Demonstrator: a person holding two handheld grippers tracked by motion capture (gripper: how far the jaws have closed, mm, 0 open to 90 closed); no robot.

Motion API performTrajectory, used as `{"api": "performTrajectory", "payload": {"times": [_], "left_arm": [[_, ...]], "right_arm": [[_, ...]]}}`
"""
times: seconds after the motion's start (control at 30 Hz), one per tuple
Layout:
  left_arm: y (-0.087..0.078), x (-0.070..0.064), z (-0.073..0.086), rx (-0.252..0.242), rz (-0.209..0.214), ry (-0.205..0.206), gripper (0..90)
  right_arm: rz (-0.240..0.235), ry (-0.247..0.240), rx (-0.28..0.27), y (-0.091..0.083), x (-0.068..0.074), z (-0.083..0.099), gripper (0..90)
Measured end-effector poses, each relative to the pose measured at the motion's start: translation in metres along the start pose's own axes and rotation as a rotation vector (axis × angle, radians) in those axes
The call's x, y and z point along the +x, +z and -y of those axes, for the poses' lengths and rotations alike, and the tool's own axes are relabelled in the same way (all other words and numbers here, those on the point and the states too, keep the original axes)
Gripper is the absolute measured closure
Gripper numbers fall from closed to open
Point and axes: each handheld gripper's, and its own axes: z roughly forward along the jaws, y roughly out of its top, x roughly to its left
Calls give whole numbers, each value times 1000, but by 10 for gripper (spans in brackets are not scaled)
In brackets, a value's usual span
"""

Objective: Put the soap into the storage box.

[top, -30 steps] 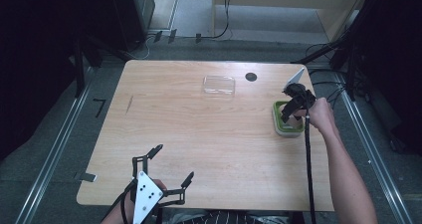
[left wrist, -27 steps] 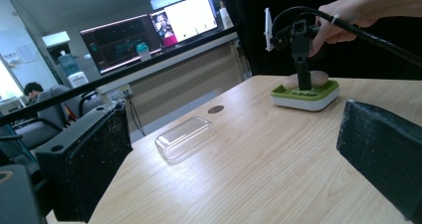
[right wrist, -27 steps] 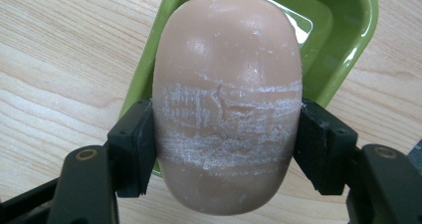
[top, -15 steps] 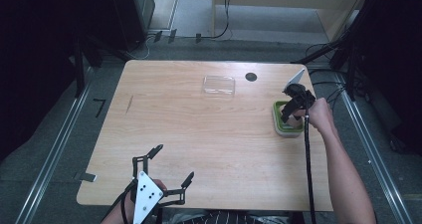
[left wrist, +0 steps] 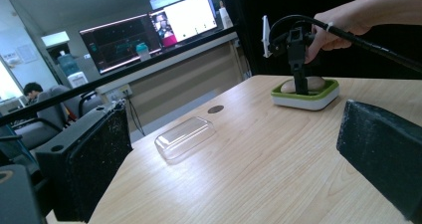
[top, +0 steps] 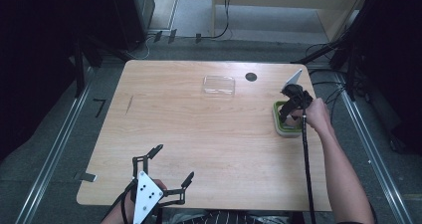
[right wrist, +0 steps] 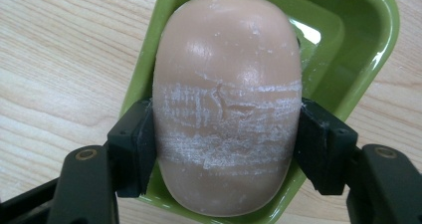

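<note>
Right gripper (top: 287, 113) at the table's (top: 199, 134) right edge, pointing down into the green soap dish (right wrist: 358, 45); jaws closed against both sides of the pink soap bar (right wrist: 226, 99), which sits in the dish. Left gripper (top: 166, 167) at the near edge, jaws wide apart, holding nothing. Clear plastic lid (top: 219, 84) lies toward the far edge, well apart from both

Scuffed pink soap (right wrist: 226, 104) in green dish (right wrist: 358, 50)
</note>
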Motion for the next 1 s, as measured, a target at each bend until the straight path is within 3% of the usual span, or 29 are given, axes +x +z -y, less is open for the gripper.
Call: {"api": "performTrajectory", "payload": {"times": [0.43, 1.0], "left_arm": [[0, 0, 0, -1, 0, 1, 11], [0, 0, 0, -1, 0, -2, 11]], "right_arm": [[17, 33, 9, 4, 1, -2, 333], [36, 32, 14, 5, 3, -3, 331]]}}
